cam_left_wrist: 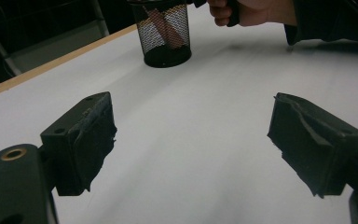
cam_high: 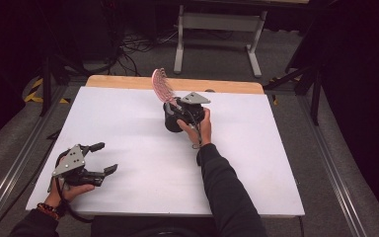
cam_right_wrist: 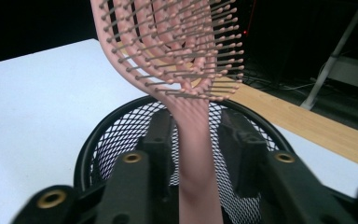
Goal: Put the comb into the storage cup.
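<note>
The right gripper (cam_high: 173, 109) is holding a pink hairbrush (cam_high: 161, 85) by its handle, directly over the black mesh cup (cam_high: 171, 121) standing near the far middle of the white counter (cam_high: 256, 163). In the right gripper view the jaws are standing on either side of the handle (cam_right_wrist: 193, 154) and appear to be clamping it just below the bristle head (cam_right_wrist: 177, 44), with the handle's lower end reaching down inside the cup's rim (cam_right_wrist: 86, 154). The left gripper view is showing the handle (cam_left_wrist: 165, 27) through the mesh (cam_left_wrist: 165, 35), slanting inside the cup.

The left gripper (cam_high: 102, 159) is resting at the near left corner of the counter, well apart from the cup, its jaws wide apart and holding nothing.

Handling notes: the hairbrush is likely light and stiff, with a smooth moulded handle that may slip or swivel between flat pads. The handle, near the neck, is the correct hold; the bristles are flexing too readily to grip. The head is top-heavy, so the brush will lean against the rim once freed. The mesh cup is light and may tip or slide if the handle pushes sideways against its wall.
</note>
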